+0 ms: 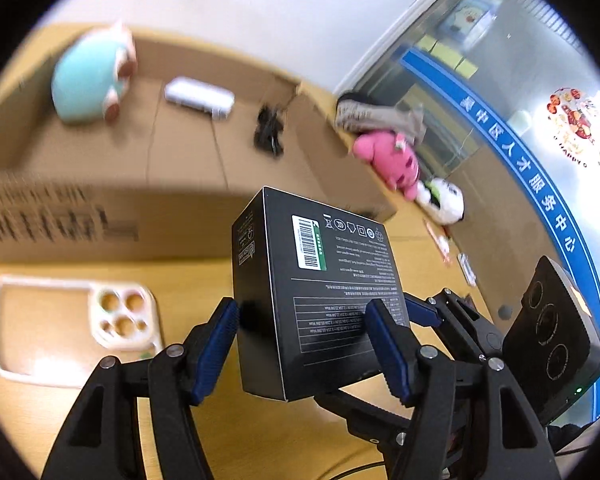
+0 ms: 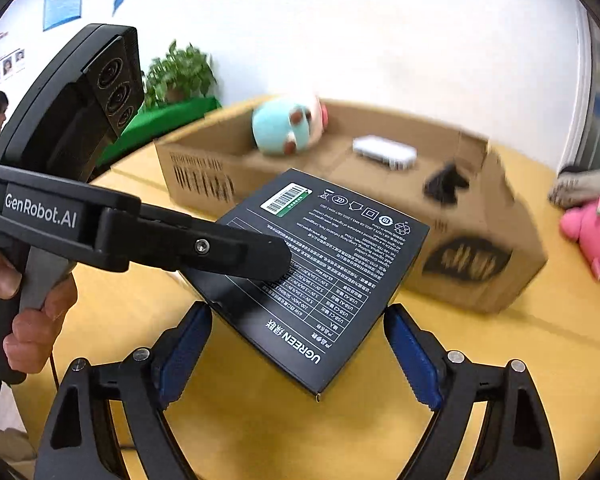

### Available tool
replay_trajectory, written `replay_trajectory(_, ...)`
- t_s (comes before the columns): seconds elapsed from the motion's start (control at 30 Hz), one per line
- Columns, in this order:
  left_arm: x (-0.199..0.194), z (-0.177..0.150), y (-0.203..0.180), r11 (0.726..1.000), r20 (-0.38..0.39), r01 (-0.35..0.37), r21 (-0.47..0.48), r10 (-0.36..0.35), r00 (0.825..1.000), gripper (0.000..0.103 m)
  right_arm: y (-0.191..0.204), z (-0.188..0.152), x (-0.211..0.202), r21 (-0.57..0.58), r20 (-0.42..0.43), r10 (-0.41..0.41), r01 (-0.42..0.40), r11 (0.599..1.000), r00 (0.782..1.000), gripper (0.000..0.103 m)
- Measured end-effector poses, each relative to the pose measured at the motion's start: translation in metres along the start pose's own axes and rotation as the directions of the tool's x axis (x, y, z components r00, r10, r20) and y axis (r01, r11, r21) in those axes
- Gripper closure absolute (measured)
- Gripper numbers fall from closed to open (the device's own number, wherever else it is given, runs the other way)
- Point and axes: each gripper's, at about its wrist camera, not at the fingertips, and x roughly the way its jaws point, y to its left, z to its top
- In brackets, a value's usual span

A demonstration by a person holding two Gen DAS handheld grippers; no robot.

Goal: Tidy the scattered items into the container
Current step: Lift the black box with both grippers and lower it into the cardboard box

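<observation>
1. Black cardboard box [image 1: 316, 292] hangs above the yellow table [image 2: 228, 420], clamped between the left gripper's [image 1: 304, 354] blue pads, short of the open brown cardboard container [image 2: 476, 248].
2. Right gripper [image 2: 300, 354] is spread wide beside it, pads not pressing.
3. Risk: held near one corner, the box could pivot and slip.
4. Box reads "UGREEN"; the left tool, "GenRobot.AI".

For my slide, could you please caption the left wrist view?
Left tongs lift a black box toward the cardboard container.
</observation>
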Motion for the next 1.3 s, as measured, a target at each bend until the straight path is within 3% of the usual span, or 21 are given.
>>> replay_trajectory(0.23,-0.046,0.044,0.001,0.995,0.126,-0.089,0.048,0.082,0.989,0.038,0.012,0.067,0.008,-0.080,0.080,0.033,-0.027,0.996,0.996,0.011)
replay_trajectory(0.47,-0.071,0.089,0.044,0.992,0.153,-0.126,-0.011,0.126,0.980,0.038,0.018,0.129,0.047,-0.134,0.102,0.133,-0.119,0.984,0.986,0.011)
replay_trajectory(0.7,-0.058,0.117,0.105,0.978,0.083,-0.173,-0.119,0.184,0.979,0.038,0.026,0.161,0.120,-0.144,0.021,0.211,-0.206,0.968,0.977,0.011)
replay_trajectory(0.93,-0.030,0.114,0.145,0.954,-0.039,-0.242,-0.175,0.239,0.970,0.038,0.028,0.152,0.175,-0.035,-0.131,0.276,-0.282,0.959,0.952,0.011)
replay_trajectory(1.17,-0.016,0.112,0.139,0.924,-0.117,-0.371,-0.089,0.361,0.925,0.038,0.027,0.145,0.205,0.048,-0.250,0.326,-0.325,0.944,0.912,0.010)
replay_trajectory(1.3,-0.012,0.111,0.136,0.911,-0.148,-0.406,-0.065,0.394,0.907,0.041,0.022,0.137,0.211,0.133,-0.276,0.379,-0.355,0.925,0.883,0.010)
